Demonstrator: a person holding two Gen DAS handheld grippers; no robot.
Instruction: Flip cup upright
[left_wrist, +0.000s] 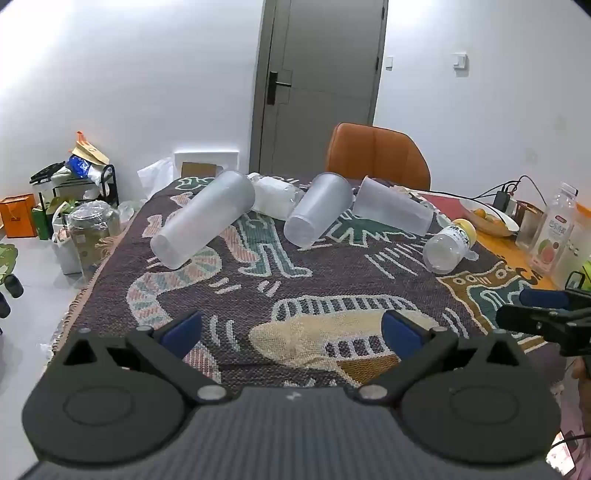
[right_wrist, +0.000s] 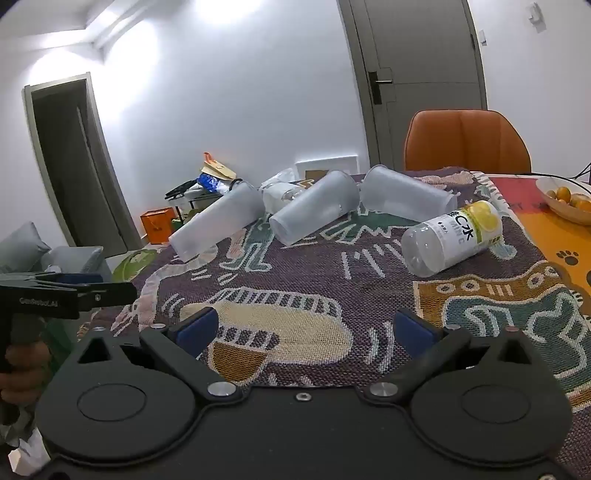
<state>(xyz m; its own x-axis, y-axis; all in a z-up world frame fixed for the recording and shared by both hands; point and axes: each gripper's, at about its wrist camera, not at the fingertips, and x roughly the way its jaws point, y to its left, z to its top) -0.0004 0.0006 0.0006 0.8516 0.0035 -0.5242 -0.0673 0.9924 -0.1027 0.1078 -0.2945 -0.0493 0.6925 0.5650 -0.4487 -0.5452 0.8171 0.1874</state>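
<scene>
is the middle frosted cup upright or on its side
On its side. The middle frosted cup lies along the patterned blanket, its closed base toward the cameras and its rim pointing away toward the orange chair.

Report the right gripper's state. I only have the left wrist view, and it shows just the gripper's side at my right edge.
Observer: The right gripper is open, with its fingers wide apart and nothing between them.
Operator: Describe the mat to the right of the cloth.
Observer: The orange mat has black paw prints on it.
Operator: Check the room beyond my left edge.
Observer: There is a dark, open doorway in the left wall.
</scene>
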